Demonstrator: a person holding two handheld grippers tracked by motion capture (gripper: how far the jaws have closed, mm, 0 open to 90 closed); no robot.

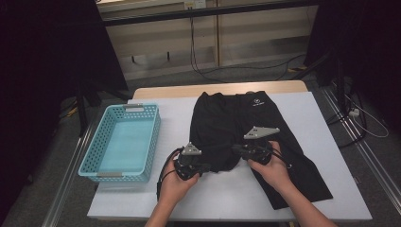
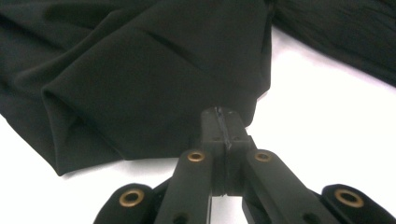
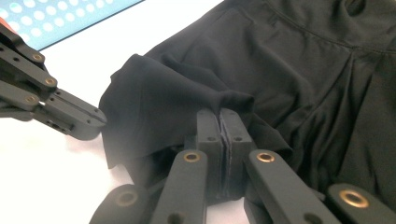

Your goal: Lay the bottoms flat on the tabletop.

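Note:
A black garment (image 1: 236, 118) lies spread on the white table cover (image 1: 227, 198), one leg reaching toward the front right. My left gripper (image 1: 204, 166) is at the garment's near left hem, jaws shut on the cloth edge; in the left gripper view the gripper (image 2: 223, 114) pinches the hem of the garment (image 2: 154, 79). My right gripper (image 1: 236, 149) is a short way to the right, shut on a raised fold. In the right gripper view the gripper (image 3: 219, 114) clamps bunched garment cloth (image 3: 187, 100), with the left gripper (image 3: 74, 116) close by at the fabric's edge.
A light blue plastic basket (image 1: 90, 156) stands on the table's left side and looks empty; a corner of the basket (image 3: 60, 18) also appears in the right gripper view. Bare white cover lies along the front edge. Cables run over the floor behind and to the right.

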